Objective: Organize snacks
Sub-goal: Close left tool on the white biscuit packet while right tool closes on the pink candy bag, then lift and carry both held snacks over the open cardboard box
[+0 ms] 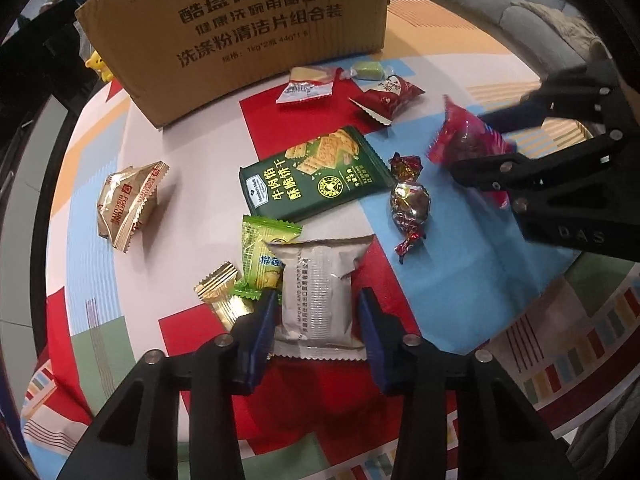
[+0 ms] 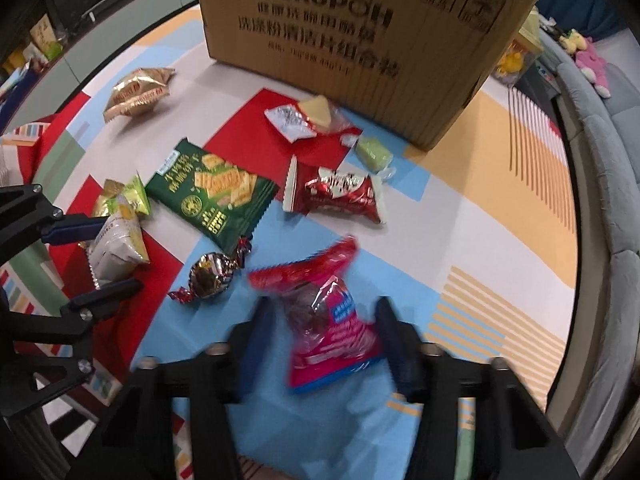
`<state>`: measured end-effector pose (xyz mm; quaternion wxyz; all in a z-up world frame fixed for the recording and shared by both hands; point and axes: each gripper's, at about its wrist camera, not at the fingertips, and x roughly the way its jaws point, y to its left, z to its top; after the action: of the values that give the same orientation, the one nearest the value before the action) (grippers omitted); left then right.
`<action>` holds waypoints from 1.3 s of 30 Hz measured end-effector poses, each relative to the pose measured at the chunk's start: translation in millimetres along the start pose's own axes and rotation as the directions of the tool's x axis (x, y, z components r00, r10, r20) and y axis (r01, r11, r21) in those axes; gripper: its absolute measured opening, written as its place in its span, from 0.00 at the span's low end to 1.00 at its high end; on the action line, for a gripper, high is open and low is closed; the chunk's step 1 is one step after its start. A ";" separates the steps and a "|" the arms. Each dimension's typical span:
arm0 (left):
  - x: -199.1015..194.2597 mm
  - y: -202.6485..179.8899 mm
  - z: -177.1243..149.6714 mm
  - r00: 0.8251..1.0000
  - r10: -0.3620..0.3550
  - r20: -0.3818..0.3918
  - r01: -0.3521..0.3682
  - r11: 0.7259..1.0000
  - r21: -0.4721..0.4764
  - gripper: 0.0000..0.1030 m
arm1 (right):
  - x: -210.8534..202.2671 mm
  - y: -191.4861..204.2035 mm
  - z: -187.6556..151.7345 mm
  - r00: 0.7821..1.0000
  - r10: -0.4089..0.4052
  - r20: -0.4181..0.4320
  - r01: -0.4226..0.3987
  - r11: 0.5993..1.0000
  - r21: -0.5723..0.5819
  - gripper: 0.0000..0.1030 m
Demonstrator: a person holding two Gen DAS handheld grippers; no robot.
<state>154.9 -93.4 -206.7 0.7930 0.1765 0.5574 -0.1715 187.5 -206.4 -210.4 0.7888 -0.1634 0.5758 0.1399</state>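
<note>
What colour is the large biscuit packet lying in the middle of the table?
Dark green biscuit packet with gold lettering; clearest in the left wrist view.

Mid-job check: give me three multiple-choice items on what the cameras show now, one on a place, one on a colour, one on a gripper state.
1. Where does the cardboard box stand?
A. At the far side of the table, behind the snacks
B. On the floor
C. Between the left gripper's fingers

2. What colour is the big cracker packet?
A. Blue
B. Dark green
C. White

3. How is the left gripper?
A. Shut empty
B. Out of view
C. Open, astride the grey packet

Answers: 1 A, the snacks lie in front of it; 2 B, green with gold lettering; 3 C, gaps show between both fingers and the packet.
</note>
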 end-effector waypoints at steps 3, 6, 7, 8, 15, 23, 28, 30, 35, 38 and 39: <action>-0.6 0.2 -0.4 1.000 0.008 0.001 -0.008 1.000 0.003 0.31 | 1.4 -2.4 -2.0 1.000 0.022 -0.009 -0.022 0.999 0.028 0.32; -4.3 0.5 -0.1 1.000 0.003 0.014 -0.003 1.000 -0.001 0.30 | -3.4 -1.9 -6.3 1.000 0.024 0.000 -0.024 0.999 0.046 0.32; -6.7 1.2 -0.3 1.000 0.006 0.022 -0.006 1.000 -0.002 0.30 | -5.8 -1.3 -8.4 1.000 0.026 0.005 -0.026 0.998 0.056 0.32; -9.5 1.9 -0.4 1.000 0.008 0.030 -0.008 1.000 -0.002 0.30 | -6.9 -1.0 -9.7 1.000 0.030 0.007 -0.031 0.998 0.062 0.32; -21.5 8.8 1.6 0.998 0.015 0.058 -0.015 1.000 0.000 0.30 | -17.9 2.0 -20.2 0.999 0.048 0.021 -0.051 0.990 0.135 0.31; -41.0 9.1 1.9 0.995 0.022 0.101 -0.020 0.999 -0.029 0.30 | -35.0 -3.1 -17.5 0.998 0.045 0.051 -0.054 0.982 0.180 0.31; -51.9 17.3 4.3 0.994 0.020 0.111 -0.012 0.997 -0.071 0.30 | -50.5 -0.3 -14.2 0.997 0.033 0.076 -0.047 0.981 0.191 0.31; -56.0 21.0 5.3 0.994 0.023 0.106 -0.013 0.996 -0.090 0.30 | -55.0 1.1 -12.0 0.996 0.028 0.079 -0.043 0.979 0.197 0.31; -69.0 31.1 9.7 0.994 0.031 0.100 -0.017 0.991 -0.134 0.30 | -69.6 -1.1 -7.5 0.996 0.022 0.086 -0.041 0.973 0.229 0.31; -75.7 36.7 13.3 0.994 0.042 0.098 -0.026 0.987 -0.158 0.30 | -77.4 -4.7 -4.9 0.996 0.028 0.085 -0.049 0.965 0.259 0.31; -78.7 39.3 14.8 0.994 0.044 0.100 -0.027 0.985 -0.168 0.30 | -79.7 -5.7 -3.7 0.996 0.029 0.084 -0.051 0.962 0.269 0.31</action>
<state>160.4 -59.9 -124.1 0.8356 0.1103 0.5248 -0.1190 162.9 -215.7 -134.8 0.8231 -0.0369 0.5607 0.0823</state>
